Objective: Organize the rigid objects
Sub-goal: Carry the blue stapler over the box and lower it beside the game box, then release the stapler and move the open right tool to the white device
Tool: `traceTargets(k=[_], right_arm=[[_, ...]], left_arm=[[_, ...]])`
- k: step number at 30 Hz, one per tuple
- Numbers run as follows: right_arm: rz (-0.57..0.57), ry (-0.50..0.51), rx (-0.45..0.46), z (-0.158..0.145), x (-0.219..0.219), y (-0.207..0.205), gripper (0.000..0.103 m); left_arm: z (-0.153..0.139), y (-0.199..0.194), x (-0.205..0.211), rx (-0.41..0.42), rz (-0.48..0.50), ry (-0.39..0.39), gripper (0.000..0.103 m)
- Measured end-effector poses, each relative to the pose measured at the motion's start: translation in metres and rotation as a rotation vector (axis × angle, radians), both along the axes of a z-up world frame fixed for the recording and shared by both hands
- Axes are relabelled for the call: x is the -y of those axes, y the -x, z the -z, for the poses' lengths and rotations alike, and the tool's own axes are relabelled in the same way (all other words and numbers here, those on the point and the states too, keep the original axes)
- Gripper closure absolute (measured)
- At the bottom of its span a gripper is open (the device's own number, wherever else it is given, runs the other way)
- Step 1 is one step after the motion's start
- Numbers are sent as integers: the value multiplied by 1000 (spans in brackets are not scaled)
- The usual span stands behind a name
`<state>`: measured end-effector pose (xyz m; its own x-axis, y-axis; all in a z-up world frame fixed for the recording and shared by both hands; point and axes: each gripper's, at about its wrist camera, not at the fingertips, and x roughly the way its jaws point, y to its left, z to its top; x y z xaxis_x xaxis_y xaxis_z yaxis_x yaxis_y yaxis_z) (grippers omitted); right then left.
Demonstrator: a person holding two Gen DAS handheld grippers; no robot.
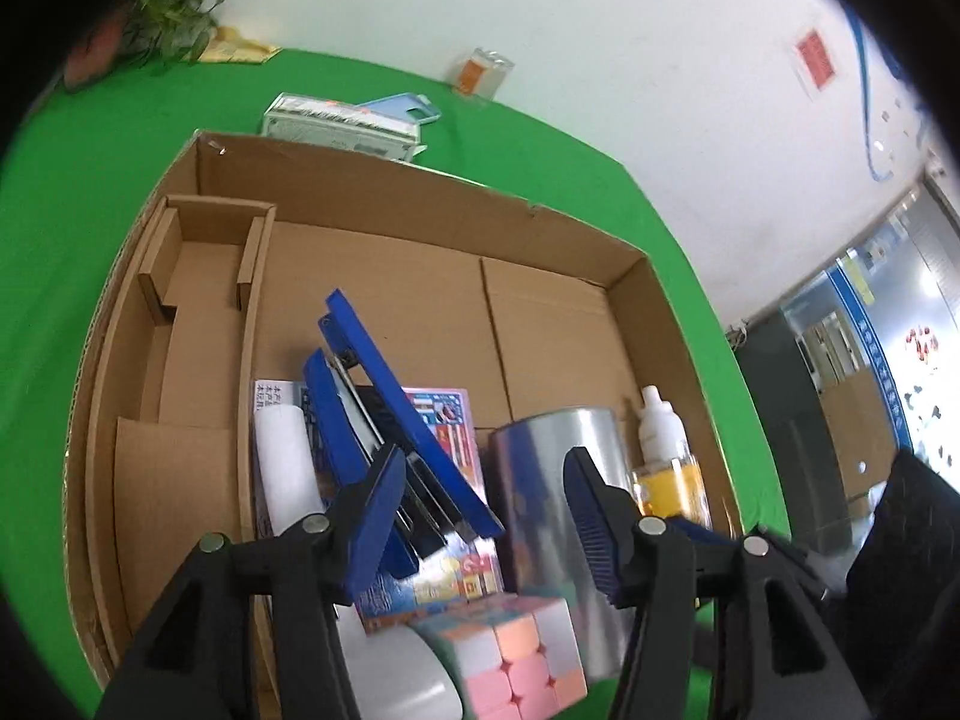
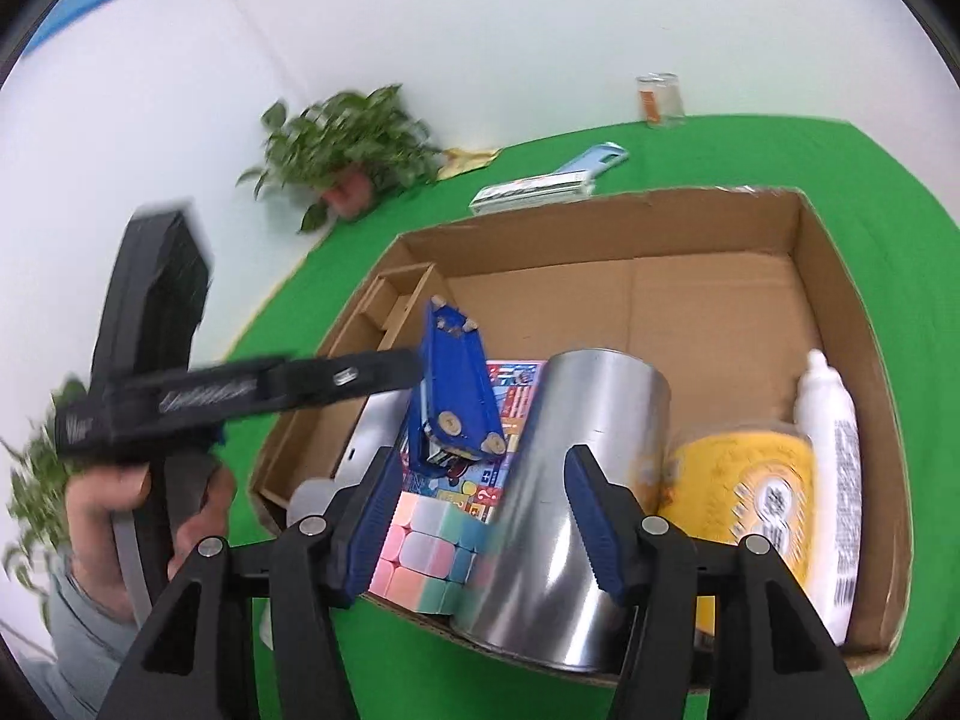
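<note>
An open cardboard box (image 1: pixel 420 180) (image 2: pixel 600 204) holds the objects. A blue stapler (image 1: pixel 384 372) (image 2: pixel 456 372) stands tilted, feet outward, on a colourful booklet (image 1: pixel 456 420). My left gripper (image 1: pixel 483 480) is open. Its left finger lies against the stapler's side and its right finger is clear of it. A silver can (image 1: pixel 540 480) (image 2: pixel 600 408) stands upright beside a pastel cube (image 1: pixel 516 654) (image 2: pixel 426 546). My right gripper (image 2: pixel 483 480) hovers open over the can's near side, with nothing gripped.
A yellow jar (image 2: pixel 744 480) and a white bottle (image 2: pixel 828 438) fill the box's right end. The far half of the box floor and a divider pocket (image 1: pixel 198 300) are bare. A potted plant (image 2: pixel 354 138), a glass jar (image 2: pixel 660 99) and a flat pack (image 2: pixel 540 186) sit on the green table.
</note>
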<state>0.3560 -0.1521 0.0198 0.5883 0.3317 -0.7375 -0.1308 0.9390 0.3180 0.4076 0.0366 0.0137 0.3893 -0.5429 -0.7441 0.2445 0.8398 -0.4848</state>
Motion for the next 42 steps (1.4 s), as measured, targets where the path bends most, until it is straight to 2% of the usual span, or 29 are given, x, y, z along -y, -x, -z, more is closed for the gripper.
traceTargets(k=[2, 4, 5, 8, 11, 13, 15, 17, 18, 23, 28, 33, 35, 36, 37, 38, 39, 40, 42], right_arm=[[-55, 65, 7, 5, -19, -8, 47], [-100, 118, 0, 10, -39, -16, 47], [-119, 137, 0, 13, -47, -19, 47], [-159, 204, 20, 20, -70, -32, 46], [-159, 252, -3, 32, -81, -47, 45], [-173, 271, -47, 43, -89, -57, 45], [-184, 316, -52, 51, -98, -63, 45], [-169, 357, -65, 58, -104, -71, 50], [-155, 368, -84, 62, -105, -75, 60], [-115, 350, -103, 71, -109, -74, 61], [-33, 237, -140, 67, -94, -63, 62], [33, 194, -182, 65, -90, -53, 60], [34, 174, -142, 57, -90, -44, 61], [36, 173, -116, 52, -89, -38, 51], [42, 179, -67, 42, -87, -28, 33], [49, 181, -19, 33, -86, -17, 24], [57, 183, 39, 23, -84, -4, 10], [69, 206, 116, 11, -84, 15, 5], [61, 252, 216, -3, -86, 42, 4]], left_arm=[[-4, 1, -13, 19, -46, 20, 49], [-10, 6, -29, 60, -99, 4, 49], [-13, 12, -40, 86, -139, -20, 49], [-12, 25, -53, 105, -169, -101, 42], [-8, 42, -62, 153, -200, -182, 42], [-7, 56, -70, 189, -229, -210, 42], [-5, 68, -77, 207, -246, -198, 42], [-1, 79, -84, 207, -254, -178, 42], [1, 83, -87, 202, -252, -171, 42], [5, 101, -94, 194, -251, -156, 42], [5, 113, -95, 207, -243, -146, 42], [5, 126, -89, 241, -228, -184, 42], [3, 133, -88, 259, -235, -206, 42], [2, 137, -88, 269, -242, -214, 37], [0, 141, -88, 281, -253, -228, 32], [-1, 147, -89, 299, -269, -248, 23], [-3, 152, -90, 319, -279, -259, 22], [-4, 158, -91, 341, -287, -270, 22], [-4, 167, -93, 352, -285, -287, 22]])
